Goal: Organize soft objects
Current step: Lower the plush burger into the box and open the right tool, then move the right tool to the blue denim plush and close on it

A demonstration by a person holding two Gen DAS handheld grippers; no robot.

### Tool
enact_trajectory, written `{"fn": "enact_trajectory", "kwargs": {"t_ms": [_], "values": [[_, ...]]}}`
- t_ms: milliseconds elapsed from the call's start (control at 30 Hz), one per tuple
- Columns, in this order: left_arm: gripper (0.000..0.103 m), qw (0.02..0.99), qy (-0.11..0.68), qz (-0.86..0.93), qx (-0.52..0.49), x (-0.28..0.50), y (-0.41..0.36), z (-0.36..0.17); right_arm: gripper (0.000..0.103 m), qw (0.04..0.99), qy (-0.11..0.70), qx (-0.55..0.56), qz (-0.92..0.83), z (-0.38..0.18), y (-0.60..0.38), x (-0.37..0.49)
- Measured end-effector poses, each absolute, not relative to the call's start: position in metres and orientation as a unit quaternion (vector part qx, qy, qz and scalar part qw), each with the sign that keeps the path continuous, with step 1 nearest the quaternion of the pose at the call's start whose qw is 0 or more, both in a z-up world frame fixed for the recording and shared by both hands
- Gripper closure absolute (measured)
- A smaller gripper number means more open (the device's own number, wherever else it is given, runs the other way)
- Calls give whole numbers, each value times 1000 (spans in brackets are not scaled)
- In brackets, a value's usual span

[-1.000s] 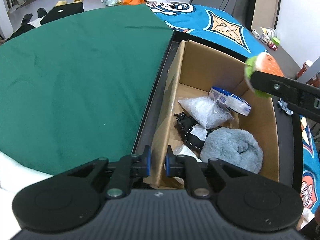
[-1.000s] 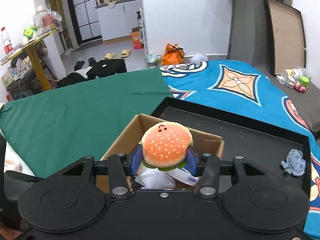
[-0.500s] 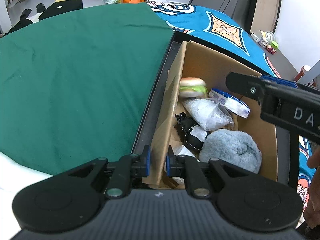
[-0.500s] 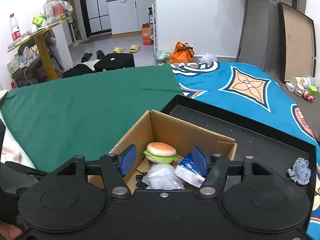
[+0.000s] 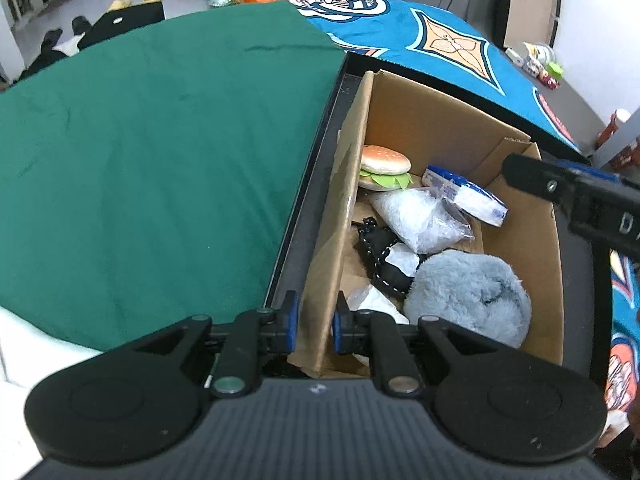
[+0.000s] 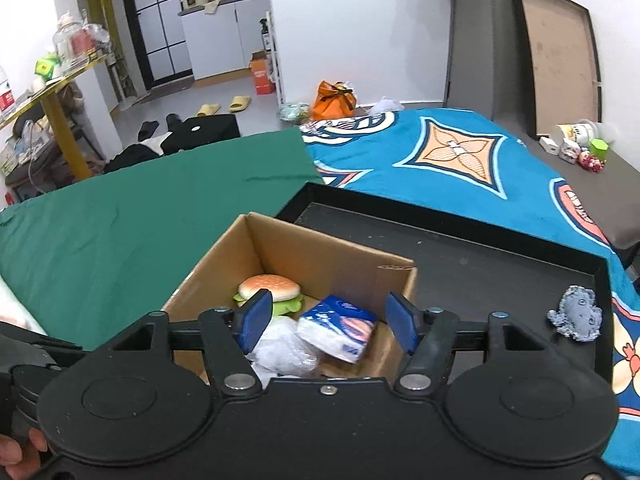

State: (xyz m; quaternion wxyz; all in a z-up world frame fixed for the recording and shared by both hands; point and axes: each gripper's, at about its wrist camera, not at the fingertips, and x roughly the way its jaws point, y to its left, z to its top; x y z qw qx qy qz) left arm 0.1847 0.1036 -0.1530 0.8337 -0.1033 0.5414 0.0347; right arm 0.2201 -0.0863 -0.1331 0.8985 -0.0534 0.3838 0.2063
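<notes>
Change since a second ago: burger plush (image 6: 269, 289) was clamped in the right gripper (image 6: 329, 322) above the box; now it lies in the cardboard box (image 5: 440, 128), far left corner. Right jaws have just been opening, nothing between them.
Left gripper (image 5: 314, 322): nearly closed, pinching the box's near-left wall between its blue pads; steadies the box, angled steeply down.
Box contents, left to right: burger plush against the left wall; black strap (image 5: 380, 252) and clear plastic bag (image 5: 420, 220) mid-box; grey fluffy item (image 5: 468, 296) in the near part; blue-white tissue pack (image 5: 464, 194) toward the far right.
Right gripper pose: jaws apart and empty, hanging over the box's near right edge, tilted down at a moderate angle.
Tray (image 6: 480, 276): black, box sits at its left end.
Left to do: small grey plush (image 6: 576, 314) lies on the tray's right edge, well apart from the box; judged the next pick.
Progress: judged late; only one loose soft item visible.
</notes>
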Motion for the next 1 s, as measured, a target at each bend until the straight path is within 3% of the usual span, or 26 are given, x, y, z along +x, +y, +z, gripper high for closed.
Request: {"fn": "enact_trajectory", "kwargs": {"t_ms": [167,333,500,1000], "values": [[84,827,553,44,-95,189,101,-153,38,901,389,-37,191,-136,-104,227],[56,828,553,56,-78,190,96,-147,38,905,387,-25,177,-138,-121,232],[43,834,544,68,-62,194,89,-139,38,907,386,-16,166,-140,-134,237],[38,830,549,96,-27,208,70,-136,39,906,408,33,109,-158,-181,259]]}}
